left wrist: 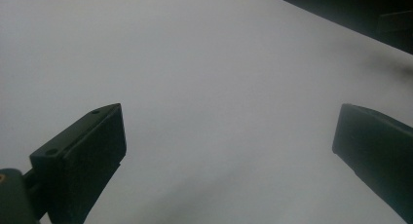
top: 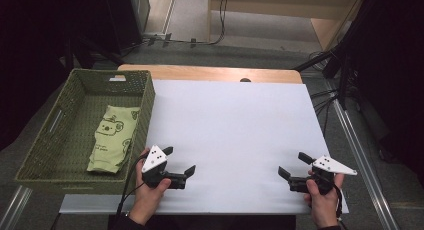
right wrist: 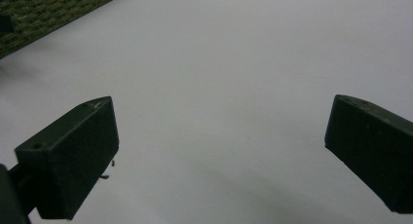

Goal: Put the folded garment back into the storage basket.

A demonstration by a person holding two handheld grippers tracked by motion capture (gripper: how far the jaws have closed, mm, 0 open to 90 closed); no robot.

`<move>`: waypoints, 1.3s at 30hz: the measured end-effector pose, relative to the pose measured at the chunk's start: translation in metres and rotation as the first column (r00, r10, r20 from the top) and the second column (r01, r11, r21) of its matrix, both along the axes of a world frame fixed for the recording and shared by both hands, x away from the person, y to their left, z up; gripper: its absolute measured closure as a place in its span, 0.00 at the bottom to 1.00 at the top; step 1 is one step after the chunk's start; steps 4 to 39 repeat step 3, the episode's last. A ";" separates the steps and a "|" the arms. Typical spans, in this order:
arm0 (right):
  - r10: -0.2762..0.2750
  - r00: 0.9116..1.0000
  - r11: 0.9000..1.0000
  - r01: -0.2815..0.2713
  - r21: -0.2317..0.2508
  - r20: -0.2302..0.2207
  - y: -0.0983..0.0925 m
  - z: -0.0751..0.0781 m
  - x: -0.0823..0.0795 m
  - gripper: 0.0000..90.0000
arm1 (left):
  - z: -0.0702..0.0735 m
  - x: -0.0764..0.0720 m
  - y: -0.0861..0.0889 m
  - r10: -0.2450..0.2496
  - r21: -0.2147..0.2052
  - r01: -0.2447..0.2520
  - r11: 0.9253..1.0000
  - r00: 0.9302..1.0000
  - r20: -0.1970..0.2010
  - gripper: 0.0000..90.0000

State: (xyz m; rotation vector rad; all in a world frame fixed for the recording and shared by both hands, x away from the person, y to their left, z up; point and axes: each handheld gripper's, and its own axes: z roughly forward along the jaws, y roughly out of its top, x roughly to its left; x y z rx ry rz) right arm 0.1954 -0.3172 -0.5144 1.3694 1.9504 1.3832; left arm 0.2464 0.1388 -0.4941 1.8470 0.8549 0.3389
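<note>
- The green pouch (top: 112, 138) lies flat inside the green basket (top: 146, 101), close to the basket's right wall and nearer its front end than its back end. It has a little cartoon face on it.
- The left gripper (top: 179, 161) is just to the right of the basket's front corner. It sits low over the white board (top: 235, 135). Its two black jaws are spread wide apart and hold nothing. It is near the pouch, but the basket wall is between them.
- In the left gripper view, the left gripper (left wrist: 229, 146) looks across bare white board, with a big gap between its jaws.
- The right gripper (top: 293, 165) is far to the right of the basket, near the board's front right corner. Its jaws are spread wide too, and they hold nothing. It points back toward the basket.
- In the right gripper view, the right gripper (right wrist: 219, 141) has bare white board between its jaws, and the woven basket (right wrist: 48, 9) shows far off at the top left.
- Behind the basket, the brown table (top: 210, 72) edge peeks out past the board.
</note>
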 end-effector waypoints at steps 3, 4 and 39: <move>0.002 1.000 1.000 -0.002 -0.002 -0.001 0.000 -0.001 0.001 0.00 | 0.000 0.000 0.000 0.001 0.002 -0.001 1.000 1.000 -0.004 0.00; 0.002 1.000 1.000 -0.002 -0.002 -0.001 0.000 -0.001 0.001 0.00 | 0.000 0.000 0.000 0.001 0.002 -0.001 1.000 1.000 -0.004 0.00; 0.002 1.000 1.000 -0.002 -0.002 -0.001 0.000 -0.001 0.001 0.00 | 0.000 0.000 0.000 0.001 0.002 -0.001 1.000 1.000 -0.004 0.00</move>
